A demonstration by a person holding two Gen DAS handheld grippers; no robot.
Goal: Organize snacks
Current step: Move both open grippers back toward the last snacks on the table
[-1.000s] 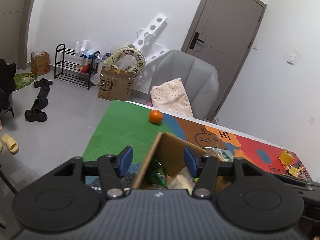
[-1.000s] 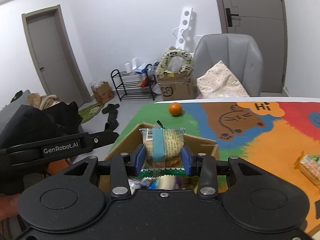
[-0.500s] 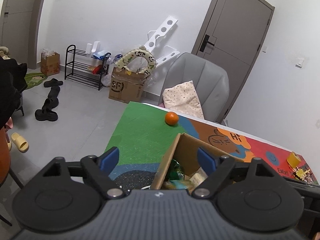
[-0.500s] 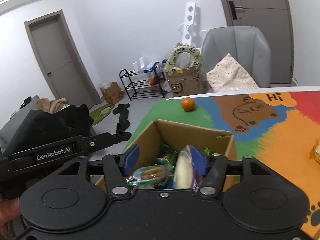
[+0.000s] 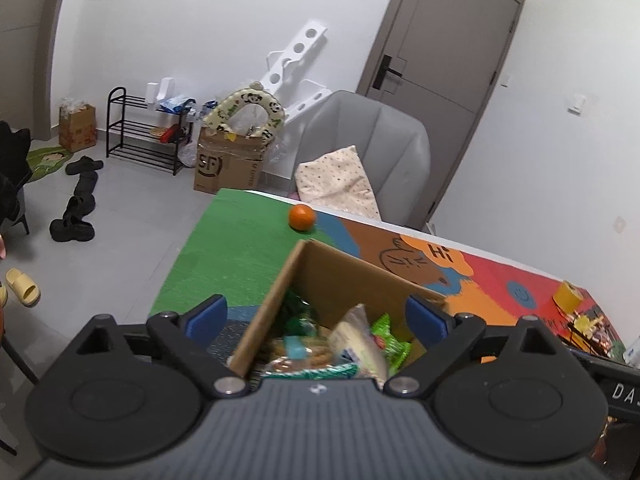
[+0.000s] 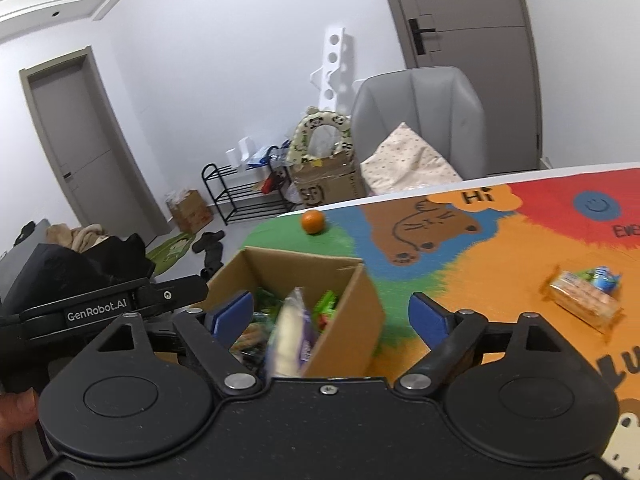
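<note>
We hold our left gripper [image 5: 316,314] and right gripper [image 6: 331,314] over the open brown cardboard box [image 6: 340,276]; both sets of jaws are spreading wide, gripping nothing. Wrapped snack packets [image 5: 352,344] lie heaped inside. At twelve o'clock beyond it sits a round orange fruit [image 6: 313,221]; at three o'clock, a clear-wrapped biscuit pack [image 6: 584,306] on the colourful cartoon mat [image 6: 500,264].
</note>
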